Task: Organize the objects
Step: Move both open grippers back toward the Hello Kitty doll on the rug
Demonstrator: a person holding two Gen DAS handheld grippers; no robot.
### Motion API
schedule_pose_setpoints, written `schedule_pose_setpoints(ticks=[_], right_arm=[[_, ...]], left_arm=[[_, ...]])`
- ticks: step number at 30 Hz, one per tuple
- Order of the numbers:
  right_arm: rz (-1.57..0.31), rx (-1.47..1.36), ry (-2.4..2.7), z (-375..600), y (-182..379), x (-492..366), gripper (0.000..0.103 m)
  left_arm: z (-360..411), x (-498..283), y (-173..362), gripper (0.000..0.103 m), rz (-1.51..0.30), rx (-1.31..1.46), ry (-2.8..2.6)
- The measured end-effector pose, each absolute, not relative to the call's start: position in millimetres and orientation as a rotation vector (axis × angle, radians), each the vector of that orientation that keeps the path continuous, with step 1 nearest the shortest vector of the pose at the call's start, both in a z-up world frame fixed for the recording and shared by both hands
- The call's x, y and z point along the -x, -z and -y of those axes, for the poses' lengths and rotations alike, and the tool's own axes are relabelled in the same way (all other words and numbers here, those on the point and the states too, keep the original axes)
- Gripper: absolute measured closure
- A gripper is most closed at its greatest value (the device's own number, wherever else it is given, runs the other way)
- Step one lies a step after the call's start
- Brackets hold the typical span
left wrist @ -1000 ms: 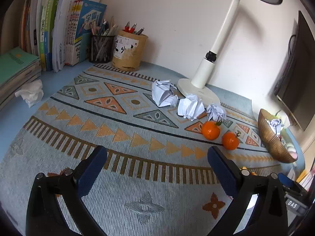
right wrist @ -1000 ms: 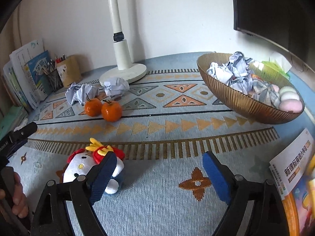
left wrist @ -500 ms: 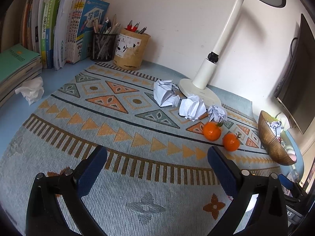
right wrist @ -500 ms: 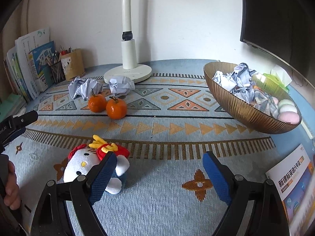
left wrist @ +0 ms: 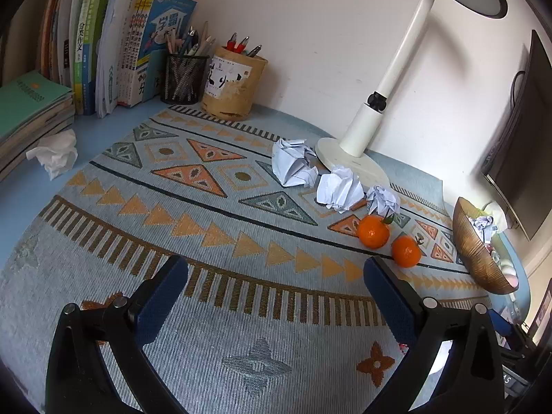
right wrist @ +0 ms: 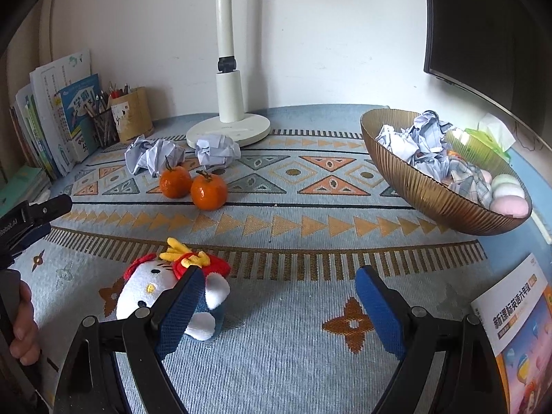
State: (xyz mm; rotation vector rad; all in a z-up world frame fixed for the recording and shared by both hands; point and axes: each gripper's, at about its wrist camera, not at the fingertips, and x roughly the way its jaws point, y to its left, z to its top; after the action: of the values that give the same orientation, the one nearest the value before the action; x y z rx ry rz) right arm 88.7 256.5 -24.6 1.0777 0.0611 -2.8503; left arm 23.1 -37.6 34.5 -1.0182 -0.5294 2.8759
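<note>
Two oranges lie side by side on the patterned mat, with three crumpled paper balls behind them near the lamp base. A white plush toy with red bows lies just left of my right gripper, partly hidden by its left finger. A ribbed gold bowl at the right holds crumpled paper and pastel eggs. Both grippers hover over the mat, open and empty; my left gripper sits nearer than the oranges.
A white desk lamp stands at the back. Two pen holders, upright books and a stack of booklets fill the back left. A crumpled tissue lies by them. A monitor hangs right. A booklet lies front right.
Both views have shifted slightly; the right wrist view has rolled a little, so the lamp pole stands straighter. No object on the mat has moved.
</note>
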Motion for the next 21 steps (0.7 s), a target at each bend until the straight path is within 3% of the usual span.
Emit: schedule_pose_setpoints(ticks=[21], right_arm=[[-0.097, -1.055, 2.852, -253.6, 24.3, -90.1, 0.015]], left_arm=[[38.6, -23.1, -33.4, 0.001, 0.538, 1.021, -2.865]])
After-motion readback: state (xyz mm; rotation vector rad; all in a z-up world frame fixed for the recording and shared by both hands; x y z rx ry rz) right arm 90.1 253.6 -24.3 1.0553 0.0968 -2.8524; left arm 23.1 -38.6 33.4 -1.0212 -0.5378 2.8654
